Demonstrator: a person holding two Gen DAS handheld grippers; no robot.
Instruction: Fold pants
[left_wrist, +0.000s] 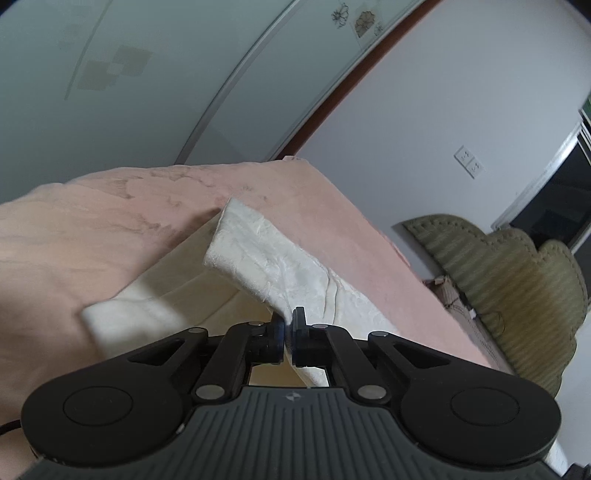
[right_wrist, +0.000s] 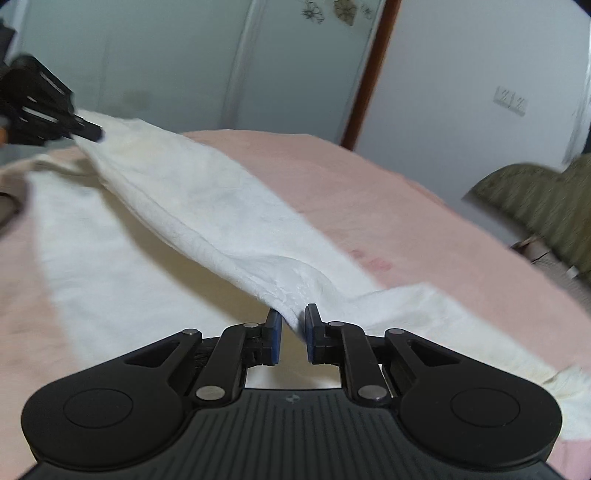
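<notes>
White pants (left_wrist: 258, 254) fill the middle of the left wrist view, lying on a pink bed cover (left_wrist: 122, 206). The left gripper (left_wrist: 288, 332) has its two jaws pressed together on a fold of the pants, with the cloth edge pinched right between the blue pads. From the jaws the lifted cloth rises up and away, and its far end hangs free above the bed. More of the pants lies flat below and to the left of the jaws. To the right of the jaws, past the bed edge, stands a green striped chair (left_wrist: 517, 280), well apart from the cloth. In the right wrist view the right gripper (right_wrist: 293, 336) has its jaws a little apart, with a thick edge of the pants (right_wrist: 207, 206) between them, and the pads look closed on it. The cloth stretches from these jaws up and to the left, all the way to the left gripper (right_wrist: 92, 133), which holds the other end. Under the stretched cloth, left of the jaws, more of the pants lies on the pink bed cover (right_wrist: 406, 206).
</notes>
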